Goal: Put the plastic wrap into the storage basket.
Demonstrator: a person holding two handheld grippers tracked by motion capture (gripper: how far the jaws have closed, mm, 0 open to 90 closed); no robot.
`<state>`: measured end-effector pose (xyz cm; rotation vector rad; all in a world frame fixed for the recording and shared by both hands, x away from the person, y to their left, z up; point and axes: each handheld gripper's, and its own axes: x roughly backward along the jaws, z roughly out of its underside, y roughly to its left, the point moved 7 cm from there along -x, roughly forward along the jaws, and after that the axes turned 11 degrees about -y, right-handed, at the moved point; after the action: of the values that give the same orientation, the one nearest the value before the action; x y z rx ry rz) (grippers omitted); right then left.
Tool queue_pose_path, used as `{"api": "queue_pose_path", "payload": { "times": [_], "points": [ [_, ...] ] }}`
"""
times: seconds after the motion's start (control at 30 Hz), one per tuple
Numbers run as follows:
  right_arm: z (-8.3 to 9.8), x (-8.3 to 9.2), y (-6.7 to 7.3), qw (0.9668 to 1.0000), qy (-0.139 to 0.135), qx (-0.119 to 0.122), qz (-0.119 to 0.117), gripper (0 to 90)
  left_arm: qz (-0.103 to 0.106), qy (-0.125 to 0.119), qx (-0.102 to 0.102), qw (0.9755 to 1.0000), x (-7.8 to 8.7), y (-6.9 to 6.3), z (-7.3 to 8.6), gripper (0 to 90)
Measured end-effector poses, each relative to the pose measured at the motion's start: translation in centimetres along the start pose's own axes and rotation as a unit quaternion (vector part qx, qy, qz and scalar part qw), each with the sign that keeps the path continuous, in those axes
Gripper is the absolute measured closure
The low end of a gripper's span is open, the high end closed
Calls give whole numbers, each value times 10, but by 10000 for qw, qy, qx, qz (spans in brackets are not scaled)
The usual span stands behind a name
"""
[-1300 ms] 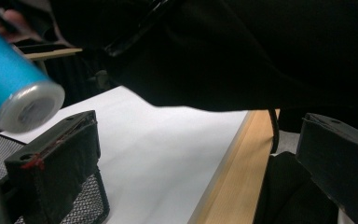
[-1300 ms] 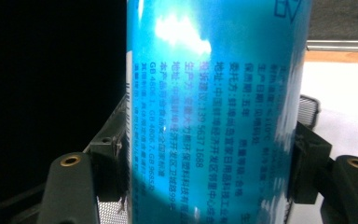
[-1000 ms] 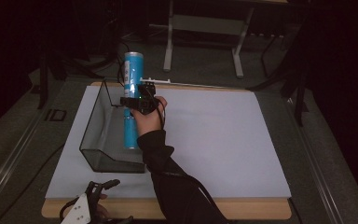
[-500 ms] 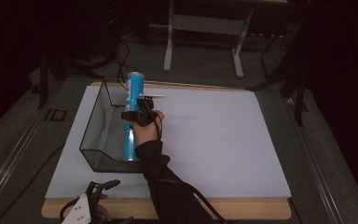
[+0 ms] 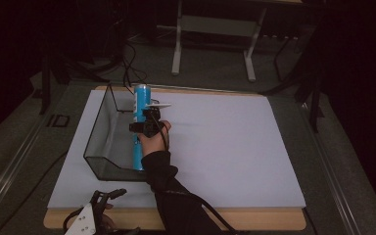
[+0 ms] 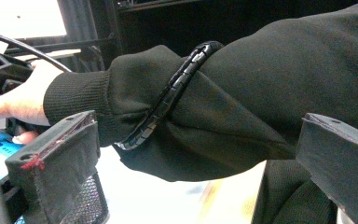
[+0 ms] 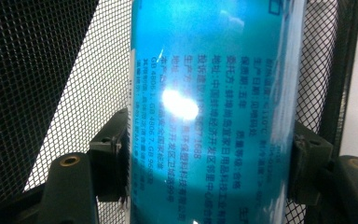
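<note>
A tall blue can (image 5: 139,103) with printed text stands roughly upright inside the black mesh basket (image 5: 103,142), near its right wall. My right gripper (image 5: 144,126) is shut on the can at mid-height. In the right gripper view its pads (image 7: 114,154) press both sides of the blue can (image 7: 214,93), with the mesh basket (image 7: 51,70) behind. I cannot tell whether the can's base touches the basket floor. My left gripper (image 5: 105,196) rests at the table's near left edge. Its jaws stand wide apart with nothing between them (image 6: 193,140), facing the person's dark sleeve (image 6: 242,93).
A large white sheet (image 5: 225,147) covers the wooden table (image 5: 254,220); the basket sits on its left part. A metal stand (image 5: 210,29) and cables lie on the dark floor beyond the far edge.
The right hand has sunk with the blue can, bringing it down into the mesh basket. The left gripper has stayed where it was.
</note>
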<state>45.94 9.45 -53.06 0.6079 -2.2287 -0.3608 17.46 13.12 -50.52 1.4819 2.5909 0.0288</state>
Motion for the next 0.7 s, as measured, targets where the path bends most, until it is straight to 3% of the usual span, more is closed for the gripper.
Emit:
{"api": "queue_pose_path", "payload": {
  "times": [0.23, 0.37, 0.7],
  "points": [
    [2, -2, 1, 9998, 146, 82, 85, 305, 13, 22, 3, 10000, 0, 0, 0, 2],
    [2, -1, 1, 9992, 169, 284, 213, 297, 23, 27, 7, 10000, 0, 0, 1, 2],
    [1, 5, -2, 9982, 61, 446, 399, 276, 32, 38, 27, 10000, -1, 0, 1, 2]
  ]
}}
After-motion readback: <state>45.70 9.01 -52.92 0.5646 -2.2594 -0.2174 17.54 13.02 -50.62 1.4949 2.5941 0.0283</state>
